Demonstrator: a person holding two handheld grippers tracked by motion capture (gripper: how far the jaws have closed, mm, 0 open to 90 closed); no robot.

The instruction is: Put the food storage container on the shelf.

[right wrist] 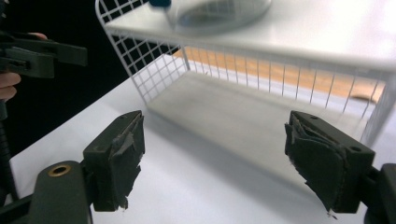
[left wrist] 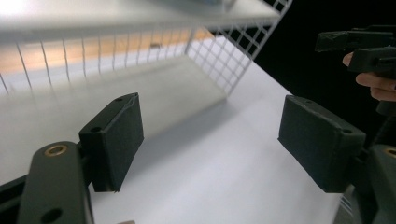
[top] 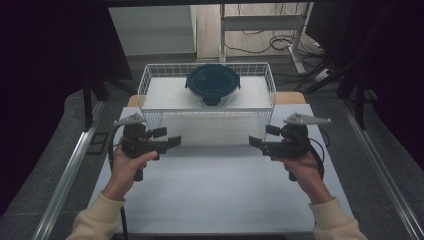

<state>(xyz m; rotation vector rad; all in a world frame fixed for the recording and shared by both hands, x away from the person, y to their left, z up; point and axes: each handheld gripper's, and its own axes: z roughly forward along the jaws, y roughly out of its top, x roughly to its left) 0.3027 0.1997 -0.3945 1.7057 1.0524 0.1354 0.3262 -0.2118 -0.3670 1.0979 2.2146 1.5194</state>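
Held low over the worktop [top: 210,190], left gripper [top: 169,141] and right gripper [top: 260,141] aimed inward, flanking the basket [top: 207,107], likely to clasp it. Fingers [left wrist: 114,140] spread wide, gripping nothing. Lidded bowl [top: 212,84] resting atop basket.

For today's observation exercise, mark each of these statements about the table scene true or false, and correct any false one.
1. A round container with a dark lid sits on top of the white wire rack. True.
2. The left claw is clamped on the rack's wire. False: its jaws stand apart with nothing between them, short of the rack.
3. The right claw holds the container. False: it is open and empty, in front of the rack.
4. Both claws point inward toward each other over the white table. True.
5. The container's lid lies off on the table. False: it is on the container.
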